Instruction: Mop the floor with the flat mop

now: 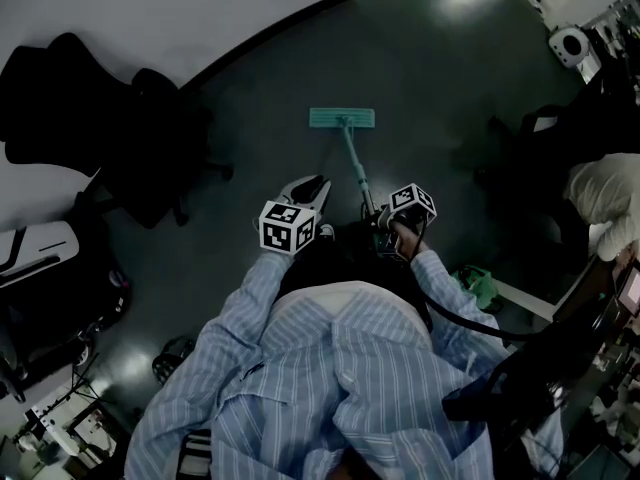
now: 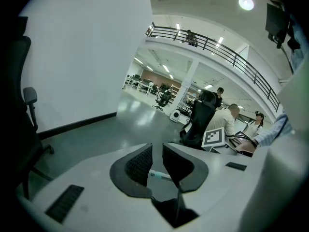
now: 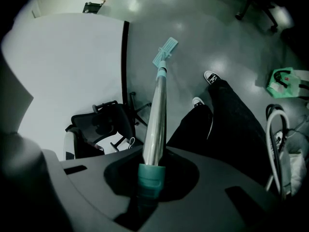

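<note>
The flat mop's teal head [image 1: 342, 119] lies flat on the dark floor ahead of me, and its metal pole [image 1: 357, 168] slants back to my right gripper [image 1: 387, 230]. In the right gripper view the pole [image 3: 158, 115] runs from the jaws out to the mop head [image 3: 165, 51], and the right gripper [image 3: 151, 172] is shut on the pole at its teal collar [image 3: 150, 179]. My left gripper [image 1: 306, 190] hovers left of the pole, apart from it. Its jaws stand a little apart in the left gripper view, so the left gripper [image 2: 157, 164] is open and holds nothing.
A black office chair [image 1: 150, 138] stands at the left by the white wall and its dark baseboard [image 1: 270, 36]. Another chair [image 1: 540, 153] and a green bag [image 1: 478, 283] are on the right. My shoes [image 3: 211, 76] are near the pole. People sit at desks [image 2: 227, 120] far off.
</note>
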Demonstrator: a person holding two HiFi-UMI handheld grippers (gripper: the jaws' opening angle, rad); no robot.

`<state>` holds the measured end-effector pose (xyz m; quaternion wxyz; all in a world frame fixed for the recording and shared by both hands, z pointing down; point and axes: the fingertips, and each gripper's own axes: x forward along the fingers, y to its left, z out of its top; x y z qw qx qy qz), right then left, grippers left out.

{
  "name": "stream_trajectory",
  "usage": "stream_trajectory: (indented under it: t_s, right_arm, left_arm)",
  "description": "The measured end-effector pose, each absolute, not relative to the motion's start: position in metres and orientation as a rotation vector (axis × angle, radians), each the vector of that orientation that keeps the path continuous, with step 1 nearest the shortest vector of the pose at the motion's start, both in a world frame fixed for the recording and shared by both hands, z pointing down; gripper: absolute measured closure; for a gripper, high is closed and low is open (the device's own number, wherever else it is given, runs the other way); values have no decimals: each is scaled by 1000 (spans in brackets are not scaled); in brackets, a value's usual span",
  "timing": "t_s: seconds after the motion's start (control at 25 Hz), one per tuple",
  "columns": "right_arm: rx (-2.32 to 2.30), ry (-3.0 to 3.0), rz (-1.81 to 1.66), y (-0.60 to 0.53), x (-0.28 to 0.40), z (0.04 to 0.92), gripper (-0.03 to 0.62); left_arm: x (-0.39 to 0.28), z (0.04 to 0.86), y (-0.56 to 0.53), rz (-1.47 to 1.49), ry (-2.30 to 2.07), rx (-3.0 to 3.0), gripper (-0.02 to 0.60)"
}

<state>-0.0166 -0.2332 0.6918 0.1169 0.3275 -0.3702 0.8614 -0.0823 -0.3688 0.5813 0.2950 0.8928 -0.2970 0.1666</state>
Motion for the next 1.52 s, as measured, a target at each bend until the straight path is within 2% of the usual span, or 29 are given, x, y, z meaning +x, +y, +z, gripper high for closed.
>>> stream_trajectory:
  t_s: [0.6, 1.52]
  right_arm:
    - [980, -1072, 2548, -143, -41, 685, 551]
    - [880, -1095, 2518, 31, 5, 680, 549]
  left_arm:
    - [-90, 592, -303, 485, -701, 2373, 512]
    - [-56, 594, -159, 469, -794, 2335, 512]
